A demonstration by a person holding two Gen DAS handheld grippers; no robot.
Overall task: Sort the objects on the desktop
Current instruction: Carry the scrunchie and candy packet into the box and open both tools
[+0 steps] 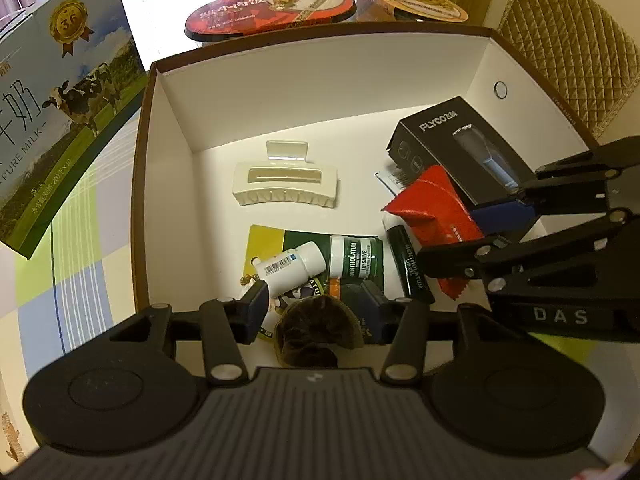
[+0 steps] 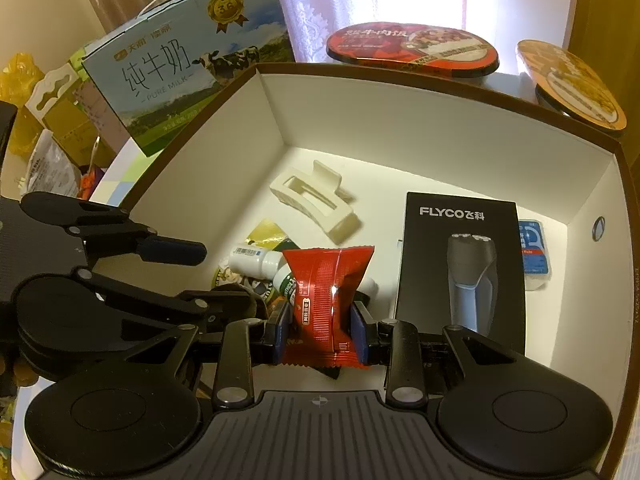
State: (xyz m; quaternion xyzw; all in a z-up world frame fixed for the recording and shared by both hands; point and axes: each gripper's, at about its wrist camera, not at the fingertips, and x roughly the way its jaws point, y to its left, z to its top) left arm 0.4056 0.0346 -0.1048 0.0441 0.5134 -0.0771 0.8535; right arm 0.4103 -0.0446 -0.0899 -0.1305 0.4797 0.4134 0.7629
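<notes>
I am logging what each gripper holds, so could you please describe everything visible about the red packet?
The red packet is a glossy foil-like sachet with crimped, serrated ends and small printed text. The right gripper is shut on its lower half, creasing it at the waist. It stands upright over the open box, in front of the white bottle and beside the black FLYCO carton.

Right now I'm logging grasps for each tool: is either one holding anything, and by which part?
The right tool is shut on the red snack packet, pinched across its lower half. The left tool is open around a dark brown scrunchie, not gripping it.
</notes>
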